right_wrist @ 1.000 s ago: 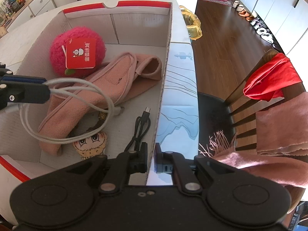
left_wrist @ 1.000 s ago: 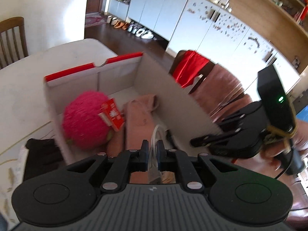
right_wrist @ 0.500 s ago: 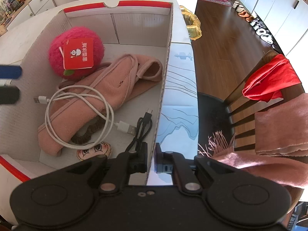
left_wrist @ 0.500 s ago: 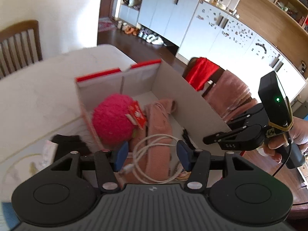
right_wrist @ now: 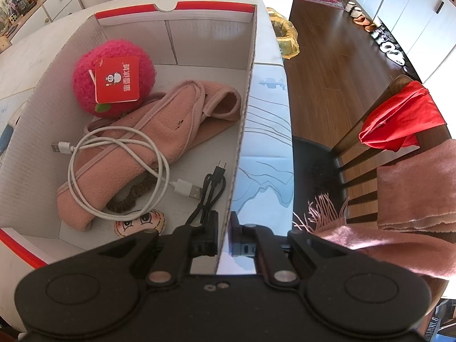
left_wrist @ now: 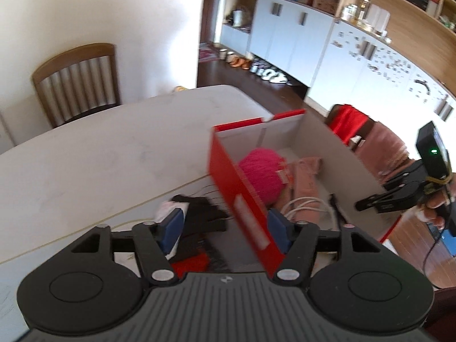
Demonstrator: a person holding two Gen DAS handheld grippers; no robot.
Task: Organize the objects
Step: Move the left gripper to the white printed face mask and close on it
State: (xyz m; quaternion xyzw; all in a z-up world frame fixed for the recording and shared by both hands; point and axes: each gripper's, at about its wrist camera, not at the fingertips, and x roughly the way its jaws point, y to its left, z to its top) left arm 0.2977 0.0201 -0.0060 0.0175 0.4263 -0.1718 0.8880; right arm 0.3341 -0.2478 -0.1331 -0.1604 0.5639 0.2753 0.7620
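Inside, the red-and-white cardboard box (right_wrist: 250,91) held a fuzzy pink plush apple (right_wrist: 114,79) whose square red hang tag (right_wrist: 116,79) showed a small white cartoon figure above a line of yellow Chinese characters, too small to read with certainty. Beside the apple lay a pink fleece garment (right_wrist: 159,131), with a coiled white USB cable (right_wrist: 119,171) resting on it. A folded black cable (right_wrist: 211,188), a brown scrunchie (right_wrist: 128,199) and a flat cartoon-face figure (right_wrist: 139,222) sat near the box's close end.

The right gripper (right_wrist: 225,239) was clamped on the box's near side wall, one finger inside and one outside. The left gripper (left_wrist: 225,228) was spread wide, its blue pads (left_wrist: 171,225) straddling the box's red outer wall without touching it. A white panel on that wall was too blurred to read.

Outside the box, beneath the left gripper, lay dark cloth items (left_wrist: 205,213) and something red (left_wrist: 191,265). The box stood on a white table (left_wrist: 99,154) near its edge. Around it were a slatted wooden chair (left_wrist: 79,82), a second chair draped with red cloth (right_wrist: 399,122) and a fringed pink scarf (right_wrist: 413,199), dark wooden flooring (right_wrist: 327,57), white cabinets (left_wrist: 285,37), and shoes lined along them (left_wrist: 256,67).
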